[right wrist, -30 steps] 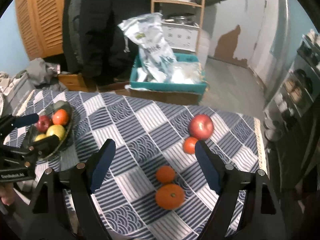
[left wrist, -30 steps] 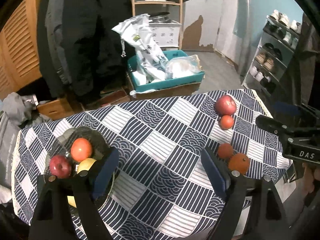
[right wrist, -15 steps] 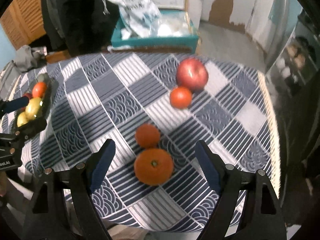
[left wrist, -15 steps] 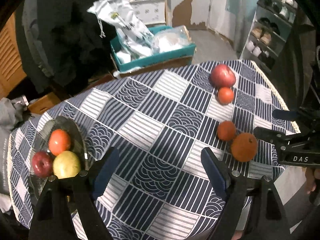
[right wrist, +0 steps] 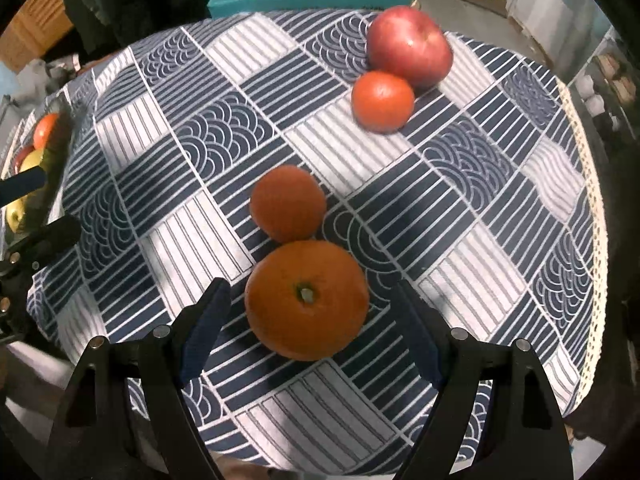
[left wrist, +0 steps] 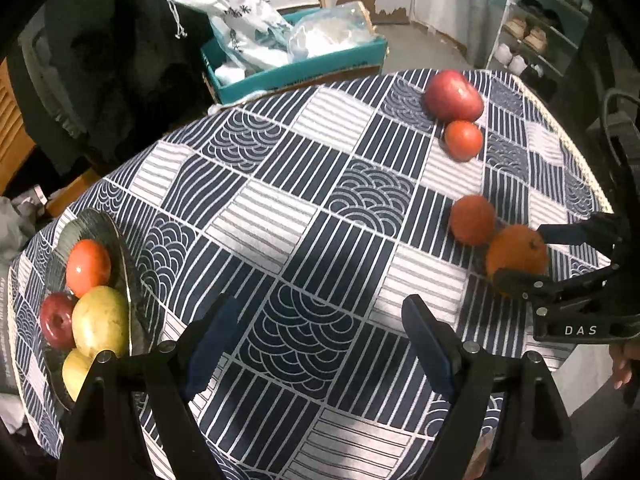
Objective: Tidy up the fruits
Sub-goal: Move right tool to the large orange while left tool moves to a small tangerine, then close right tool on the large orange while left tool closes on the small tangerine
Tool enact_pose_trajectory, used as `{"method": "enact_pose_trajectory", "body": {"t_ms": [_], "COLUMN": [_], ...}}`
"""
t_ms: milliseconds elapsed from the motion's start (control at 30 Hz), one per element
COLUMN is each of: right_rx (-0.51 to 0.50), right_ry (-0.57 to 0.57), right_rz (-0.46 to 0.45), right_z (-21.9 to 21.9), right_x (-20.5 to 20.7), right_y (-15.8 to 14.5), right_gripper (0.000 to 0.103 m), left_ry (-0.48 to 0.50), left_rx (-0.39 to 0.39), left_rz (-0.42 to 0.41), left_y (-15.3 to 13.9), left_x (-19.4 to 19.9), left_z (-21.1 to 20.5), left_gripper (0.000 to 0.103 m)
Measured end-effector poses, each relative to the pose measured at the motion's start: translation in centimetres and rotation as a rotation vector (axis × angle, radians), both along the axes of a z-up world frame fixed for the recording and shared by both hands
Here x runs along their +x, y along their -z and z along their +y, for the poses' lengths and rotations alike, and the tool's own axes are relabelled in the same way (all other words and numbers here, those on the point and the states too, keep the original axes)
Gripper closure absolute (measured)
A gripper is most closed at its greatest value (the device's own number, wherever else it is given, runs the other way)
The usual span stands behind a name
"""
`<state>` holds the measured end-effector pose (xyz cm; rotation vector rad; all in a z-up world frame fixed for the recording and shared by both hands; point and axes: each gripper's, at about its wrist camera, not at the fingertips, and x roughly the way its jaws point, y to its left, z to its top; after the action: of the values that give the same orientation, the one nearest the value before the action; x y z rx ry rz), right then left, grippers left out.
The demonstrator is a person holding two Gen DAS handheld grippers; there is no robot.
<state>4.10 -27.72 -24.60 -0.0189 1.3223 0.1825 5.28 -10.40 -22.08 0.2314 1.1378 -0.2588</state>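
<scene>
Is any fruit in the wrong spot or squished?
Nothing looks squished or spilled. Four fruits lie loose on the tablecloth: a red apple, two small oranges and a big orange, away from the bowl.

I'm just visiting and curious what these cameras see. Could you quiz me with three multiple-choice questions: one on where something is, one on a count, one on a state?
1. Where is the glass dish?
A. the tablecloth's left edge
B. in the teal box
C. on the shoe rack

2. How many fruits lie loose on the tablecloth?
A. two
B. four
C. six

3. How is the right gripper?
A. shut, empty
B. holding an apple
C. open around the big orange

Answers: 1 A, it sits left in the left view. 2 B, an apple and three orange fruits. 3 C, gaps show beside both pads.
</scene>
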Motion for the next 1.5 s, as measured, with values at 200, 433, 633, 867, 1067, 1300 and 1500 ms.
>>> {"method": "enact_pose_trajectory", "body": {"t_ms": [200, 433, 633, 867, 1067, 1300, 1500], "right_rx": [-0.010, -0.016, -0.025, -0.013, -0.012, -0.004, 0.000], "right_ry": [-0.020, -0.018, 0.047, 0.144, 0.187, 0.241, 0.257], "right_rz": [0.042, 0.042, -0.023, -0.083, -0.100, -0.102, -0.102], "right_z": [0.4, -0.3, -2.9, -6.1, -7.9, -9.6, -10.4], "right_x": [0.1, -0.4, -0.8, 0.1, 1.4, 1.9, 2.1], "right_y": [1.4, 1.0, -1.1, -2.4, -1.7, -0.9, -0.5], "right_gripper": [0.032, 0.037, 0.037, 0.037, 0.037, 0.037, 0.037], "left_ry": [-0.005, 0.007, 0.033, 0.081, 0.096, 0.108, 0.090], "left_rx": [-0.006, -0.042, -0.075, -0.085, -0.127, -0.158, -0.186], "left_rz": [0.030, 0.034, 0.029, 0.018, 0.047, 0.082, 0.124], "left_y": [0.9, 0.7, 0.4, 0.6, 1.5, 3.2, 4.8], "left_x": [0.3, 1.2, 2.0, 2.6, 3.3, 4.2, 4.8], "left_z": [-0.2, -1.8, -4.0, -6.7, -8.8, -11.0, -11.6], "left_gripper": [0.018, 0.018, 0.018, 0.018, 0.018, 0.018, 0.019]}}
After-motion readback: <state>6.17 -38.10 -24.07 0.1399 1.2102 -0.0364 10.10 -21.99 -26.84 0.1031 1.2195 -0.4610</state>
